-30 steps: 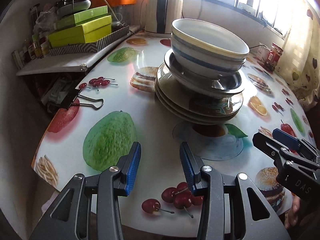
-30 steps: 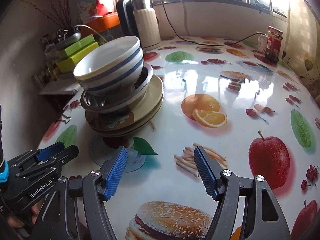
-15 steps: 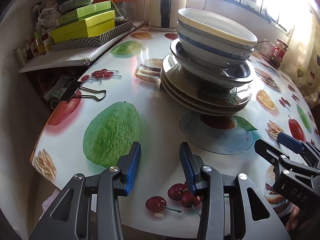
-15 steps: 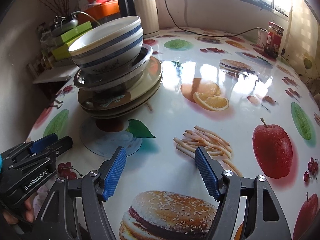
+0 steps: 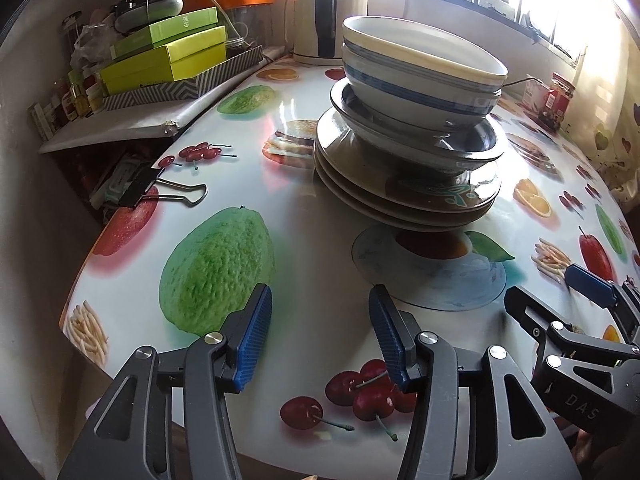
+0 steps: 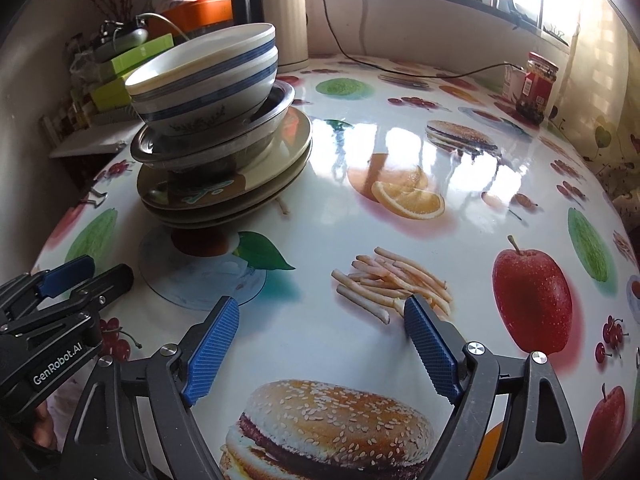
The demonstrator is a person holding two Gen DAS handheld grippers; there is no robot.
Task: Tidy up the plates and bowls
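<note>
Plates (image 5: 404, 188) carrying a steel bowl (image 5: 472, 144) and two striped bowls (image 5: 420, 80) loom nearer than a second ago on the counter (image 6: 460, 152), so both grippers, left (image 5: 320, 328) and right (image 6: 320, 340), fingers spread and empty, seem to be closing in.

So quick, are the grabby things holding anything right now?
Left hand-held gripper: open, holding nothing.
Right hand-held gripper: open, holding nothing.

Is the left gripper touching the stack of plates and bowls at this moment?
Apart. In the left wrist view, the left gripper is open, with bare tablecloth between its fingertips and the bottom plate of the stack.
</note>
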